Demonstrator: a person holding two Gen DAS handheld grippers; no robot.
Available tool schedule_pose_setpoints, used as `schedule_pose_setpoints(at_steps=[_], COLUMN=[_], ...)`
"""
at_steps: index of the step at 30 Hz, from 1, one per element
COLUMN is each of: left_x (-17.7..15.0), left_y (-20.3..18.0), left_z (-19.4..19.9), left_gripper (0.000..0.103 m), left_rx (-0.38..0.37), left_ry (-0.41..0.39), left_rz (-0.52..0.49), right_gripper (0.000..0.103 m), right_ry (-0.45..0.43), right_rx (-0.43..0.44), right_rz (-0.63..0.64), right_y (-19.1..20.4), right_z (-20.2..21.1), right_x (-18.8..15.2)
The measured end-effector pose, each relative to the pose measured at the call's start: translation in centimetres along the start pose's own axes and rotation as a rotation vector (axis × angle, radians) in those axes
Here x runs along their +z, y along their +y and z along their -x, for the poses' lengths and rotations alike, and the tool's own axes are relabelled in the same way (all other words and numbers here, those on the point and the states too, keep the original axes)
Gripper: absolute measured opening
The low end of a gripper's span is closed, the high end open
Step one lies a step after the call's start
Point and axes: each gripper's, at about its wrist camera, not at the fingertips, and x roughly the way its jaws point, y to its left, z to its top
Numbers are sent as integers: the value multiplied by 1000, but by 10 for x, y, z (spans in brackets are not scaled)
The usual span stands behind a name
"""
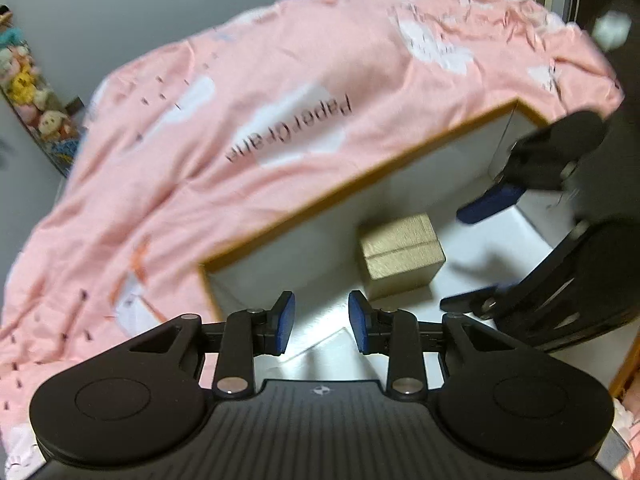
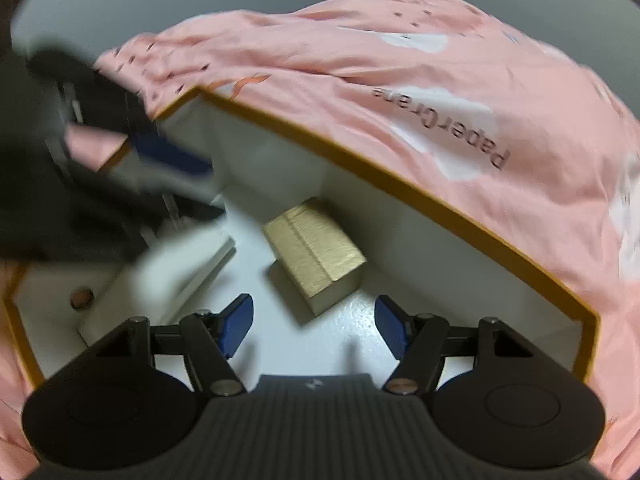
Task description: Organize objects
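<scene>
A small gold box (image 1: 402,255) lies on the white floor inside a large open box with an orange rim (image 1: 360,178). It also shows in the right wrist view (image 2: 316,249). My left gripper (image 1: 322,328) is open and empty, hovering over the near corner of the large box. My right gripper (image 2: 314,326) is open and empty, just in front of the gold box. The right gripper shows in the left wrist view (image 1: 478,252) with its blue pads spread. A white flat object (image 2: 176,268) lies blurred at the left inside the large box.
The large box (image 2: 400,184) rests on a bed with a pink printed cover (image 1: 224,120). Stuffed toys (image 1: 28,88) line the wall at far left. The left gripper body shows blurred in the right wrist view (image 2: 80,152), over the large box's left end.
</scene>
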Motion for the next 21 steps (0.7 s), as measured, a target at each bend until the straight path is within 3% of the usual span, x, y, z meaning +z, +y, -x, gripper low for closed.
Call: schedule_pose_setpoints(at_steps=[2,6,12,17,21], left_x=[0,-4,-8,-13,-16], left_y=[7,24,38,50,57], left_z=[13,19,16,17,17], left_gripper=[39,40,41,40,38], left_rx=[6,13,-8,-14,-44], left_ry=[-25,-14,-25,-40,-47], left_rz=[18,77,134,169,202], right_gripper=[67,50,38,35,32], right_ry=[4,43,38,39,15], right_rx=[-28,-19,-40,-11,5], right_rz=[46,59,52,0,42], right_y=[6,7,4,6,19], right_z=[-8,-24,-36,-45,-51], right_x=[0,4,9,19,28])
